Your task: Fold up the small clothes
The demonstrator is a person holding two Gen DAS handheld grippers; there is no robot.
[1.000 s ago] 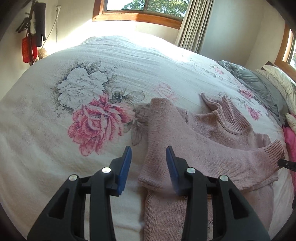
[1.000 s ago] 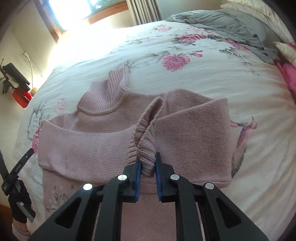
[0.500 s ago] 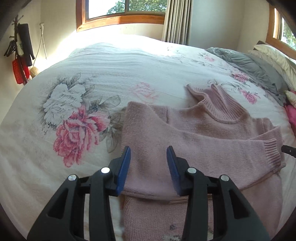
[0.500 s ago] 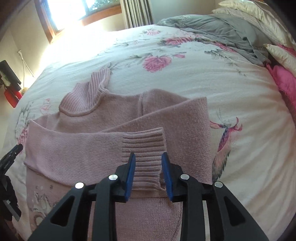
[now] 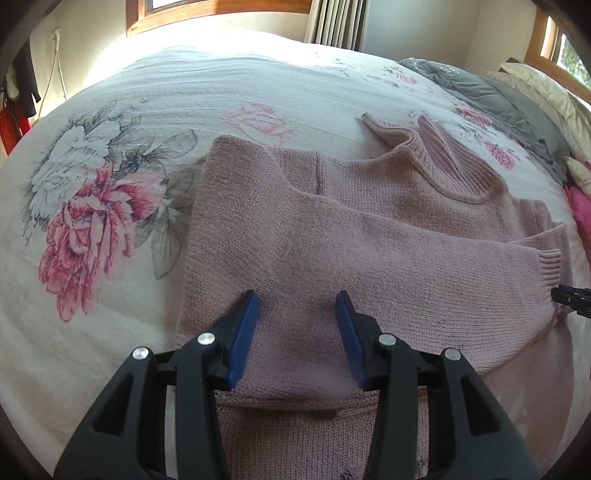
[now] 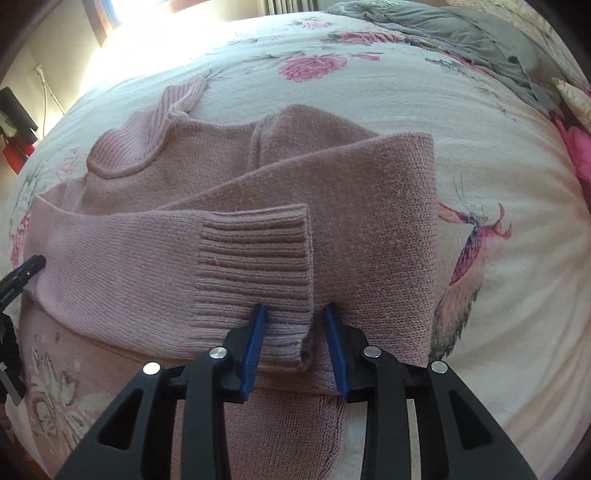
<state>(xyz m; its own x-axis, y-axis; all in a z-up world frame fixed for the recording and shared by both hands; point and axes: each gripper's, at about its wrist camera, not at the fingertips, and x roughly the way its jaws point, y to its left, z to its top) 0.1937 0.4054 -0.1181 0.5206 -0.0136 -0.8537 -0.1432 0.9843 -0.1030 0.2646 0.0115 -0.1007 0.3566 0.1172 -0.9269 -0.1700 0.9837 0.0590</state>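
On a bed with a floral bedspread point(image 5: 155, 110), a pink knit sweater point(image 5: 369, 236) lies flat with both sleeves folded across its chest.

Left gripper point(image 5: 297, 310) hovers over the folded left sleeve, its blue-padded jaws spread wide and holding nothing. Right gripper point(image 6: 293, 323) is also spread, its jaws straddling the lower corner of the ribbed cuff point(image 6: 255, 266) without pinching it. That cuff lies on top of the other folded sleeve. The ribbed turtleneck collar point(image 6: 147, 136) points toward the head of the bed. A rumpled grey blanket point(image 5: 491, 99) and cream pillows point(image 5: 546, 92) sit well apart, beyond the sweater. Curtains point(image 5: 336, 22) hang by a wood-framed window. Nothing lies on the sweater.
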